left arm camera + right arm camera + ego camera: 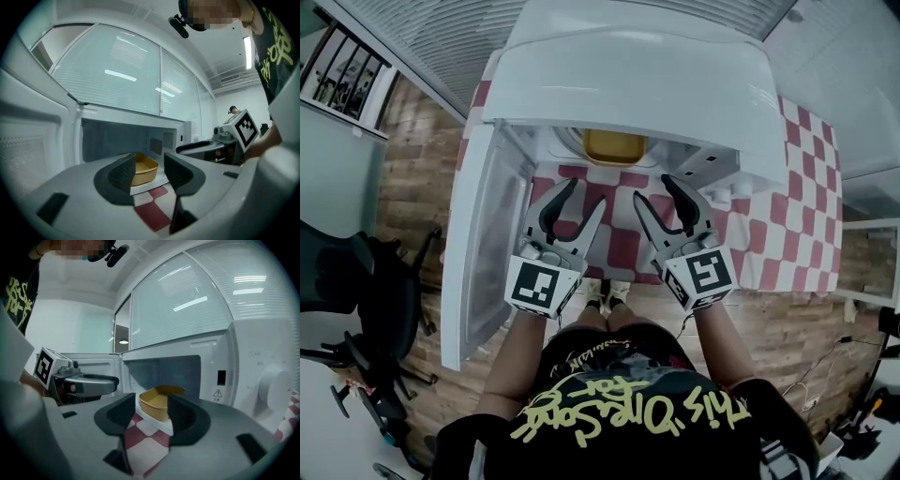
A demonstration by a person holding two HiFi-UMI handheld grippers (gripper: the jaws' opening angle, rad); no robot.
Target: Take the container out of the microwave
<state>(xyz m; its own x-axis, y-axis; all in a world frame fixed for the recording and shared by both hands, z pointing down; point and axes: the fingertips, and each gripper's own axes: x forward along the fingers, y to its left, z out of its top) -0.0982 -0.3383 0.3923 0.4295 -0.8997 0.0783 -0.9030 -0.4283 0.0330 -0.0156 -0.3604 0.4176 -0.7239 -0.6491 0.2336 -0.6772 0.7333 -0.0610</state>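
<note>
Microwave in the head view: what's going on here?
A person holds a two-jaw gripper in each hand in front of the white microwave, whose door stands open to the left. The yellow container sits inside the cavity, untouched. The left gripper and right gripper both have jaws apart and empty, pointed at the opening above the checkered cloth.

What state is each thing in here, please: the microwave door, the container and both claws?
Microwave door: swung fully open.
Container: upright inside, looks empty, not touched.
Left claw: open, holding nothing.
Right claw: open, holding nothing.
</note>
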